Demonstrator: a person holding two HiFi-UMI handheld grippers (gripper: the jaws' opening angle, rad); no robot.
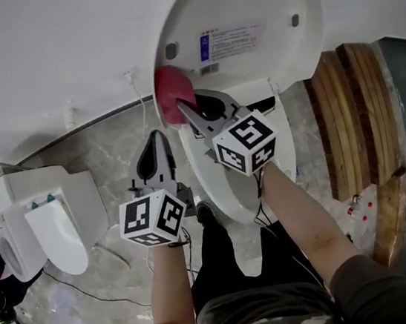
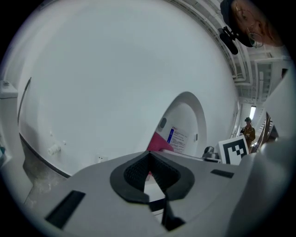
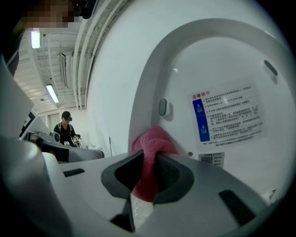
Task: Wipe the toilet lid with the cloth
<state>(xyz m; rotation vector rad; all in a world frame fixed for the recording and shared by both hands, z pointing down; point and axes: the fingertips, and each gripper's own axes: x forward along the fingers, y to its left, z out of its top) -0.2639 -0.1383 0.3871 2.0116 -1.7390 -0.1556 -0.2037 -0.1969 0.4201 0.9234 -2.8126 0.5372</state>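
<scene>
The white toilet lid (image 1: 244, 24) stands raised, its underside with a printed label (image 3: 229, 113) facing me. My right gripper (image 1: 183, 109) is shut on a pink cloth (image 1: 171, 87), and the bunched cloth (image 3: 152, 139) presses against the lid's lower left edge (image 3: 222, 60), close to a grey bumper. My left gripper (image 1: 157, 135) is shut with nothing in it, hanging just left of the toilet and pointing at the white wall. In the left gripper view its closed fingertips (image 2: 149, 155) sit in front of the cloth (image 2: 159, 142) and the lid (image 2: 185, 115).
The toilet seat (image 1: 214, 186) lies below my right arm. A second white toilet (image 1: 42, 217) stands at the left, with a cable across the marble floor. Stacked wooden pieces (image 1: 357, 113) lean at the right. A person (image 3: 64, 127) stands far off.
</scene>
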